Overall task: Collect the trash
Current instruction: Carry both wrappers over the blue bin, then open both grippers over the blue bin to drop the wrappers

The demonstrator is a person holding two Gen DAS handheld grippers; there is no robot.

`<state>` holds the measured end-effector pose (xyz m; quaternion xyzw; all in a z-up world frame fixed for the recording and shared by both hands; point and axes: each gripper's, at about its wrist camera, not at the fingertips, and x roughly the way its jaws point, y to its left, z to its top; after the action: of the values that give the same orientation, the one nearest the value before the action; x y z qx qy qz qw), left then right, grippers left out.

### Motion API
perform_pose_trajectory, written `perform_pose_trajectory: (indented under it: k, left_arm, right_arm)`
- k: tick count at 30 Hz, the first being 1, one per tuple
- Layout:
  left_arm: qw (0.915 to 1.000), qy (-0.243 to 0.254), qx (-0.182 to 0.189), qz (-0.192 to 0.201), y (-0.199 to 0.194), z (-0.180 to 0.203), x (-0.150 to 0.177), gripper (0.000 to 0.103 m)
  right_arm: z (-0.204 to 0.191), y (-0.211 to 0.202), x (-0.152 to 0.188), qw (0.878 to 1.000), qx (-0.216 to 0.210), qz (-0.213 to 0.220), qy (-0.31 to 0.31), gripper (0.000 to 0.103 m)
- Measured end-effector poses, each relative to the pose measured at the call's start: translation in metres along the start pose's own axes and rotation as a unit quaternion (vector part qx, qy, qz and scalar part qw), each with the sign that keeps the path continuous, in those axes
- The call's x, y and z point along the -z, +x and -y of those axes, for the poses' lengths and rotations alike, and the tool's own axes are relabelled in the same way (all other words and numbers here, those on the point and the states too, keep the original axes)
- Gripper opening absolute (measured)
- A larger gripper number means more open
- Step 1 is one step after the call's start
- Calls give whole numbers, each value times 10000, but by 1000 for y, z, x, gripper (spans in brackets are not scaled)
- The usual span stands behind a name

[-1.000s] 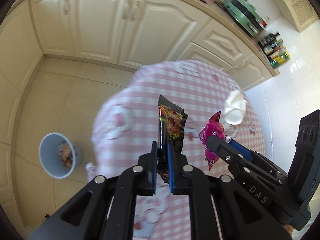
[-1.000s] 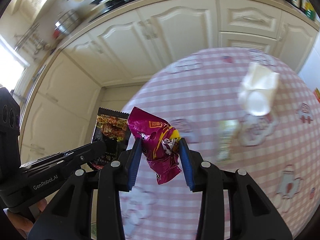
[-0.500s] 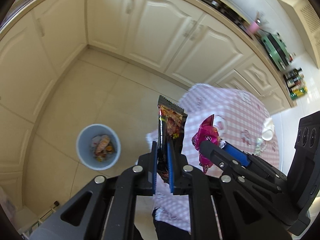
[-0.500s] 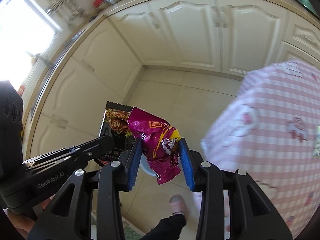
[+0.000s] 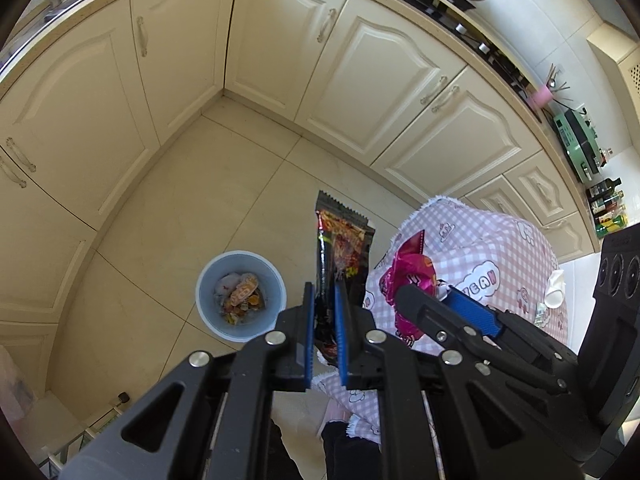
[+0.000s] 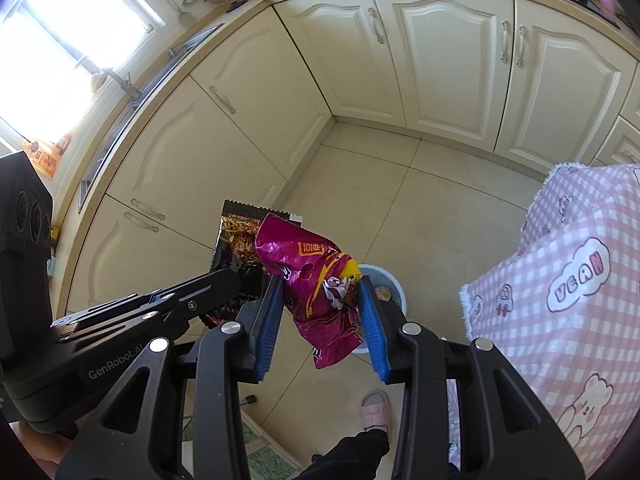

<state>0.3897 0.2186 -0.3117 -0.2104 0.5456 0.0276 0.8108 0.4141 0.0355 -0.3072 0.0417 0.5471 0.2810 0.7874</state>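
Observation:
My left gripper point(image 5: 322, 300) is shut on a black snack wrapper point(image 5: 344, 246) and holds it upright above the floor, just right of a blue trash bin point(image 5: 240, 294) with several wrappers inside. My right gripper point(image 6: 320, 300) is shut on a crumpled magenta wrapper point(image 6: 316, 280), which also shows in the left wrist view point(image 5: 408, 268). In the right wrist view the bin point(image 6: 390, 286) is mostly hidden behind the magenta wrapper, and the black wrapper point(image 6: 236, 236) shows to its left.
A table with a pink checked cloth point(image 5: 480, 256) point(image 6: 568, 280) stands to the right. Cream kitchen cabinets point(image 5: 280, 52) line the far walls around a tiled floor point(image 6: 420, 200). The person's slipper point(image 6: 376, 408) is below the right gripper.
Both grippers have swung left away from the table and out over the floor, carrying their wrappers. The bin now lies closer, just below and beside them.

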Motion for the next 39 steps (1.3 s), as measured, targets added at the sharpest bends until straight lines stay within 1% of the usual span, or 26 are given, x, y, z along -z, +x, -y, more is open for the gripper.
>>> perform_pose_trajectory:
  k: [4,10,12,13,14,15,25,39]
  left_arm:
    - [10000,-22,-8,26,-3,-6,-3,9]
    - [10000,-29,-8,70,-3,-5,-5,10]
    - [10000,-71,15,62,-3,-6,-7,17]
    - [9999,-103,15,81,-4,-7,-7,23]
    - [9999,-113,-18,99,-4,-7,-7,26]
    - [9999,-110,-12,101,-4,-7,-7,27]
    - [9998,-126,-73,95,-6,-7,-8,27]
    - [9982,-500,-307,86,-12,-34,-2,27]
  right_arm:
    - [-3,0,-1,10000,12,2,-10,36]
    - [-2,-1,1,10000,33,21,44,36]
    - [-2,-1,1,10000,31,22,56,36]
    - [-3,-1,1,10000,38,26,61,36]
    - [-2,-2,0,10000,38,24,68,36]
    - [-2,-2,0,10000,40,19,77,36]
    - [-4,0,-2,10000,34,-3,43,36]
    - [-24,11,-6,9999,-72,-67,-110,36]
